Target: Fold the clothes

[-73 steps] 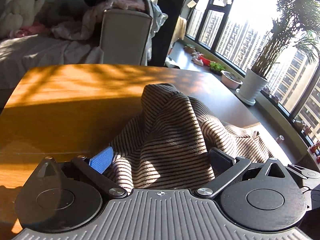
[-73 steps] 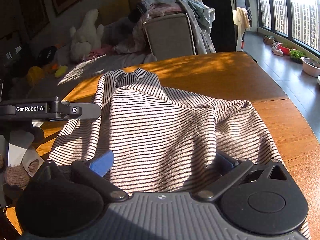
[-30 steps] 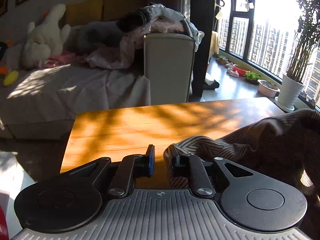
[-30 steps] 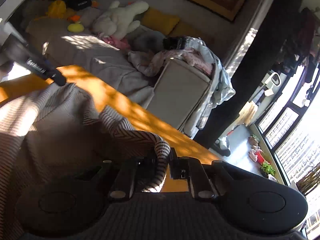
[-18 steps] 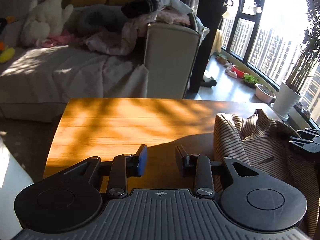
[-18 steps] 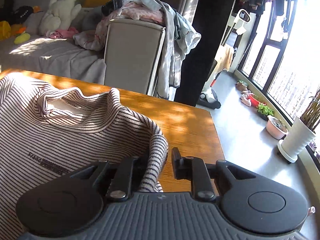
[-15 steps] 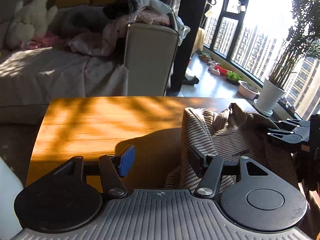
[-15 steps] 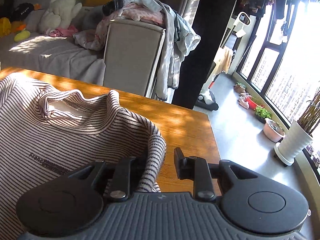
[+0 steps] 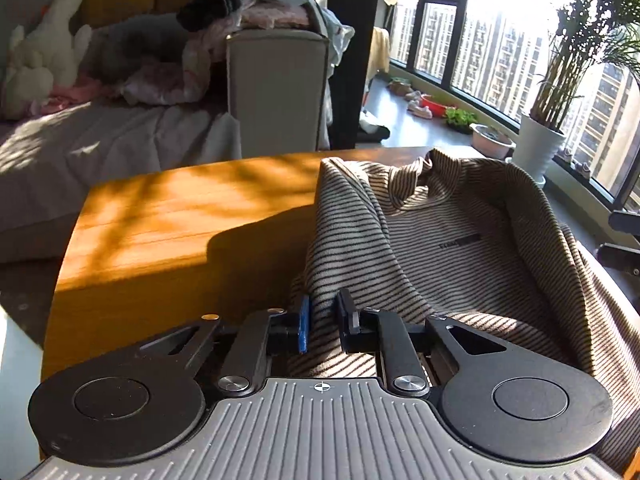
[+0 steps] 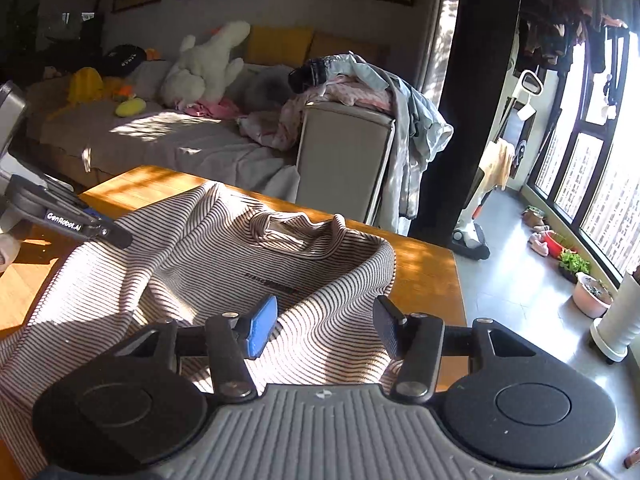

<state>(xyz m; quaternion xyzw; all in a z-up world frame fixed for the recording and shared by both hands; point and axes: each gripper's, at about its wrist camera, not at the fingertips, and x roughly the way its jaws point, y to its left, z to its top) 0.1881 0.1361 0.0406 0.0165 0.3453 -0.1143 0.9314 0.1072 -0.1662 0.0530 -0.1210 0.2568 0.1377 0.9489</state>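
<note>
- Left gripper (image 9: 322, 326) is pinching a fold of the striped top (image 9: 452, 248) between narrow jaws, at 6 o'clock in the left wrist view
- Right gripper (image 10: 324, 328) is opening, its jaws standing half wide; cloth is lying between and under the pads, which are not seen pressing on it
- The striped top is lying spread but rumpled on the wooden table (image 9: 160, 216), front side up with a small dark label showing, collar (image 10: 296, 228) toward 12 o'clock in the right wrist view
- Judged progress: early; the garment is being laid out and straightened, and no fold is visible. Flattening the body, turning in sleeves and sides, and folding to a bundle all appear outstanding
- The sleeves are not clearly distinguishable; one side is draping off the table edge at 4 o'clock in the left wrist view
- Table surface is showing bare sunlit wood at 10 o'clock, with dappled shadow
- Beyond the table, a grey armchair (image 10: 344, 160) at 12 o'clock is carrying a heap of clothes (image 10: 360, 84)
- A covered sofa (image 10: 160, 140) at 10 o'clock is holding a white plush toy (image 10: 208, 68)
- Windows (image 9: 500, 48) and a potted plant (image 9: 540, 152) are standing at 2 o'clock in the left wrist view
</note>
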